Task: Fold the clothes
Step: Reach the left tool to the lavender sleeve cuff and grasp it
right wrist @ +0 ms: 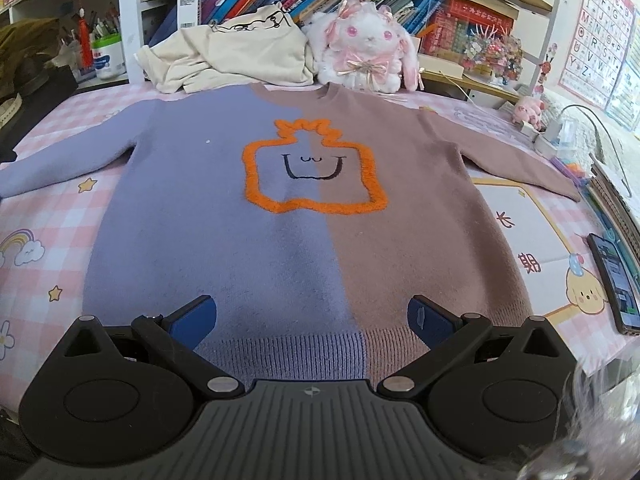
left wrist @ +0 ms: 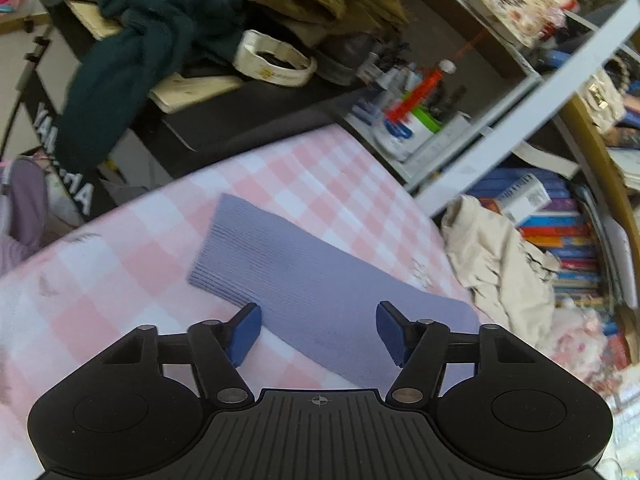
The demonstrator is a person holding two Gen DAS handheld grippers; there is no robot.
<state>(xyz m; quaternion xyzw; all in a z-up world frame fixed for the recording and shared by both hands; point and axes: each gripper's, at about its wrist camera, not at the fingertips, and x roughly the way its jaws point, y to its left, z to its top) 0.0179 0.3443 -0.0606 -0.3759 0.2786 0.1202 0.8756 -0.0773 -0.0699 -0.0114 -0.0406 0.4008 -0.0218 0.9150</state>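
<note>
A two-tone sweater (right wrist: 304,232), lavender on the left half and brown on the right, with an orange outline figure on the chest, lies flat and face up on the pink checked bedsheet (right wrist: 44,224). Both sleeves are spread out to the sides. My right gripper (right wrist: 312,316) is open and empty just above the ribbed hem at the middle. The left wrist view shows the lavender sleeve (left wrist: 304,276) lying on the sheet (left wrist: 120,264). My left gripper (left wrist: 318,330) is open and empty over that sleeve, short of the ribbed cuff (left wrist: 220,248).
A cream garment (right wrist: 232,52) and a white plush bunny (right wrist: 364,48) lie beyond the collar against bookshelves. A phone (right wrist: 614,280) lies at the right edge. In the left wrist view a black keyboard (left wrist: 224,120) piled with dark green clothes (left wrist: 152,40) borders the bed.
</note>
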